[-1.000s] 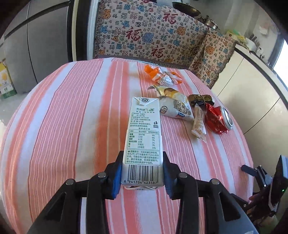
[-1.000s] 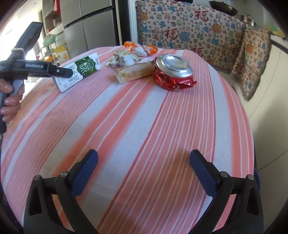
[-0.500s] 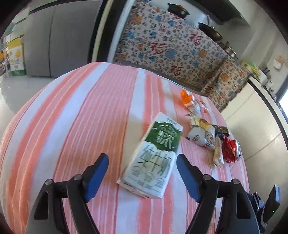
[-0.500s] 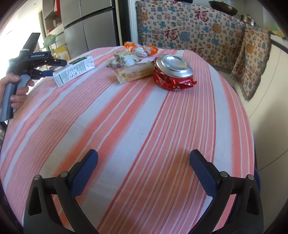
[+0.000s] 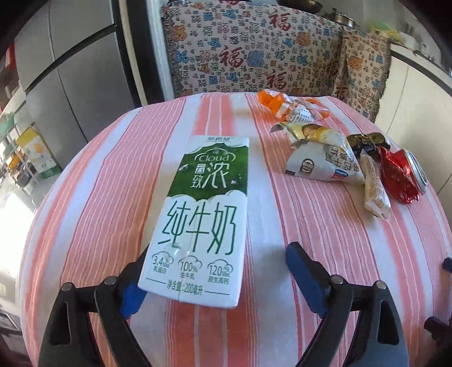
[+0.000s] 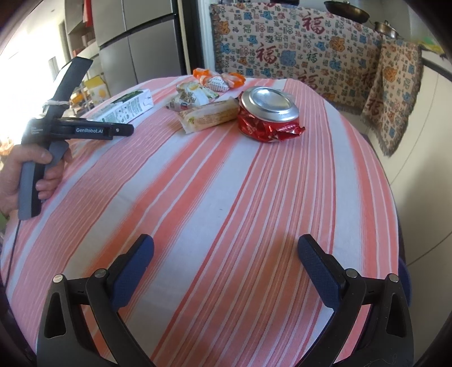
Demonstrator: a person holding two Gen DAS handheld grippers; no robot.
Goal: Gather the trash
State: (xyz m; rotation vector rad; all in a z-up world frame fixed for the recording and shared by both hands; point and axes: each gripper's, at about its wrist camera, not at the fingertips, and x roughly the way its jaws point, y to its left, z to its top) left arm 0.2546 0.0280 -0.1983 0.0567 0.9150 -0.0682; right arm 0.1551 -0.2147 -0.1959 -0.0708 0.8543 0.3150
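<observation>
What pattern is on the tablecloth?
The tablecloth has orange-pink and white stripes, clearest in the right wrist view.

A home kitchen; a steel fridge, pans on a counter; a striped tablecloth.

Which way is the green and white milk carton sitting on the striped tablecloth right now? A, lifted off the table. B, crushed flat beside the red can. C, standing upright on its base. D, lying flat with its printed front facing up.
D: the green and white milk carton lies flat on the striped tablecloth, its printed front facing up, well apart from the crushed red can.
</observation>
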